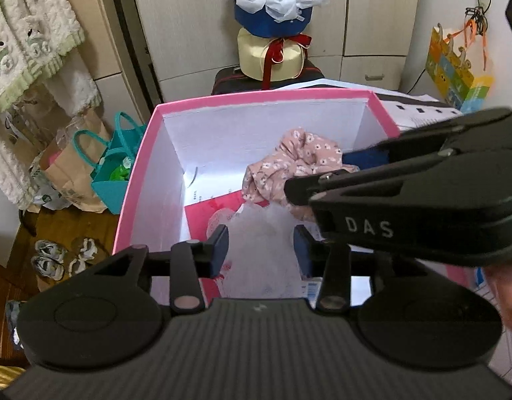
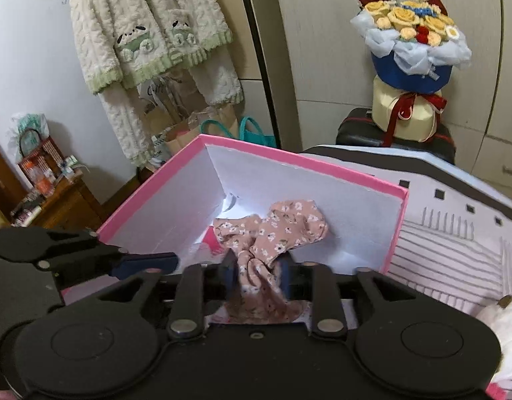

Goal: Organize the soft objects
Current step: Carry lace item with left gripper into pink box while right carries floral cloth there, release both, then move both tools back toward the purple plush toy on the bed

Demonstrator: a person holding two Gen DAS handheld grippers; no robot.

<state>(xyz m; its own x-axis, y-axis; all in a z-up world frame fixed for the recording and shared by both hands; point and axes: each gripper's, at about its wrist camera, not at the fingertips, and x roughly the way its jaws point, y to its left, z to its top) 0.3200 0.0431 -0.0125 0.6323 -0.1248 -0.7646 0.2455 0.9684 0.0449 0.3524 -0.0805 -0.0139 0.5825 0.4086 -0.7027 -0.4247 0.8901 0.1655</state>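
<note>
Landmark: the pink box [image 1: 136, 180], white inside, stands open on the bed – everything below is placed against it.
Floral cloth: a dusty-pink flowered cloth [image 2: 279, 230] lies bunched inside the box, toward its right wall, one end trailing back to the near rim.
White gauze: a sheer white piece [image 1: 256, 243] sits in the box at the near rim, beside the floral cloth.
Left gripper [image 1: 261, 250]: over the near rim, jaws apart, the gauze between the pads but not visibly pinched.
Right gripper [image 2: 257, 273]: at the near rim, jaws parted, the cloth's tail hanging loose between them.
Handling: both look light, limp and unbreakable; they should sag and slip – best pinched at a thick fold.
Long axis: the floral cloth runs from near rim toward the far wall; crumpled, so only roughly.
</note>
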